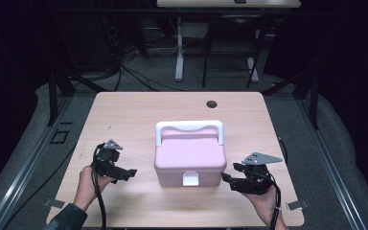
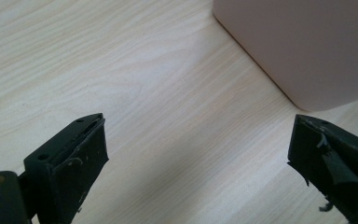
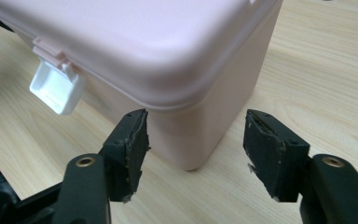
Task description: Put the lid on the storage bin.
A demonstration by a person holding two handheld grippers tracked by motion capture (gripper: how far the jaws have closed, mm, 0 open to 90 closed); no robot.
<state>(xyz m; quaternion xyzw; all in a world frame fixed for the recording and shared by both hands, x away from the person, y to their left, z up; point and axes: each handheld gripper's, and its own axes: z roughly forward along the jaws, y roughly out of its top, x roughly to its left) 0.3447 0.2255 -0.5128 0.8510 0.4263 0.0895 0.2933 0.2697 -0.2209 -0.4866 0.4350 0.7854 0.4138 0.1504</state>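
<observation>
My pale wood-grain table (image 1: 124,115) carries a smooth, round-cornered pink plastic box (image 1: 189,160) at its middle, lid down, contents hidden. Its white handle (image 1: 189,127) lies flat; its small white latch (image 3: 56,88) faces me. My left gripper (image 2: 198,154) gapes empty; my right gripper (image 3: 193,149) stands half-open at the box's corner, gripping nothing.

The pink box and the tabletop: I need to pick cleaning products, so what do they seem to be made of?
The pink box looks like moulded plastic with a smooth satin finish: rounded corners, soft sheen, a white clip-on latch. The table shows a pale wood grain, flat and matte, probably laminate rather than solid wood.
</observation>
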